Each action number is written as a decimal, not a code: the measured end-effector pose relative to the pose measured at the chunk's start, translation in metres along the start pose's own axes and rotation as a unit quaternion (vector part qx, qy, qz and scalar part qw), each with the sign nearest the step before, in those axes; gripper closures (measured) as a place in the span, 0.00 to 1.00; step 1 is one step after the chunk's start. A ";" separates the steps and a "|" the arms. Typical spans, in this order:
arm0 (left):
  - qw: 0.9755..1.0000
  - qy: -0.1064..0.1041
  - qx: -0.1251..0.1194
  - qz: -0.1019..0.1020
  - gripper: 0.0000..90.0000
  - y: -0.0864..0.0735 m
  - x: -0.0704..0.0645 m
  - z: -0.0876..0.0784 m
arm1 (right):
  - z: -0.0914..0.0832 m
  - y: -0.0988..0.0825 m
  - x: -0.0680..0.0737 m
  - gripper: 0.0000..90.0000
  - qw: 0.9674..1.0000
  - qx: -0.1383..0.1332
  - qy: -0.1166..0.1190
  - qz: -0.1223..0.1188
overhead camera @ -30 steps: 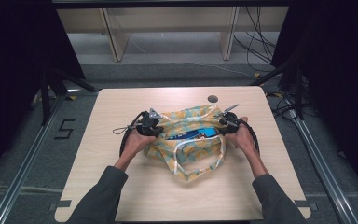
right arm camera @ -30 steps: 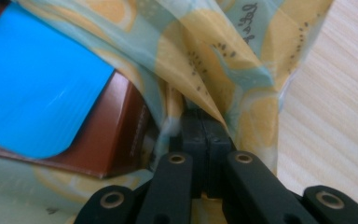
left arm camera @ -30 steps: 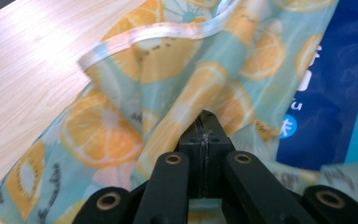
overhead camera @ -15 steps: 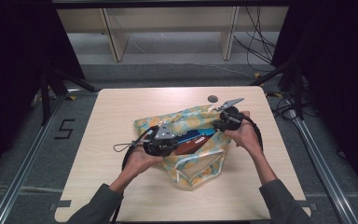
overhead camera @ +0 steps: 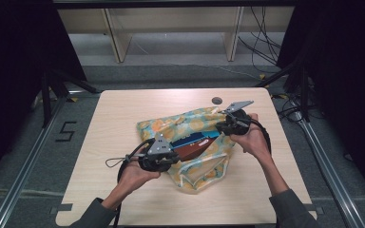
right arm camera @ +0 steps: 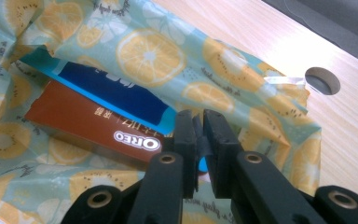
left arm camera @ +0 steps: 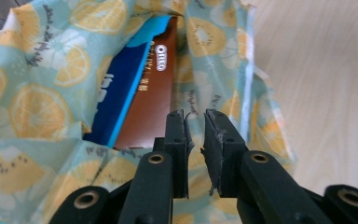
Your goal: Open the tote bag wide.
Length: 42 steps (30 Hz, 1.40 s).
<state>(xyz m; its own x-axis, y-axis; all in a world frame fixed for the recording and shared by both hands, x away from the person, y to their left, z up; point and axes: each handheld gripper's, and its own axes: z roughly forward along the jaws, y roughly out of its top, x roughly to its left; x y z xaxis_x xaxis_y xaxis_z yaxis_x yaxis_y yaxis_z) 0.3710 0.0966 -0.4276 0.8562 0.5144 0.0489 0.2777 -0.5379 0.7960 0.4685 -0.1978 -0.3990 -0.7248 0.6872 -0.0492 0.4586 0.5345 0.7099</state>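
Note:
A light-blue bag printed with orange and kiwi slices lies on the table, its mouth gaping. A brown Oreo box and a blue box lie inside. My left gripper is at the bag's near-left rim. In the left gripper view its jaws have just been opening and stand slightly apart over the cloth, pinching nothing. My right gripper is at the bag's right rim. Its jaws have just eased open a little, with a fold of the bag's cloth in the narrow gap.
The wooden table has a round hole just behind the bag, near the right gripper. The bag's white handles trail toward the front edge. Shelf legs and cables stand on the floor beyond the table.
The left hand swung rightward along the bag's near side and the right hand rose. The bag was dragged askew and its mouth pulled wider, baring more of both boxes.

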 end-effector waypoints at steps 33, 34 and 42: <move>0.995 0.016 -0.039 -0.086 0.41 -0.050 -0.019 -0.040 | -0.033 -0.041 0.038 0.55 0.998 -0.060 0.010 0.011; 0.995 0.023 -0.037 -0.092 0.40 -0.052 -0.020 -0.040 | -0.033 -0.042 0.037 0.54 0.998 -0.060 0.011 0.007; 0.993 0.031 -0.035 -0.105 0.34 -0.064 -0.023 -0.037 | -0.040 -0.063 0.032 0.48 0.997 -0.069 -0.011 0.031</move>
<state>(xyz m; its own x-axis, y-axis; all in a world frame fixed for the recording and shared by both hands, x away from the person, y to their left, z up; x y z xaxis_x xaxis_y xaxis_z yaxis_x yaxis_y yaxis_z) 0.3172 0.1439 -0.4568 0.7542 0.6508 -0.0874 0.4139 -0.3679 0.8327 0.3955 -0.2289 -0.4177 -0.6854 0.7280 -0.0169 0.4254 0.4192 0.8021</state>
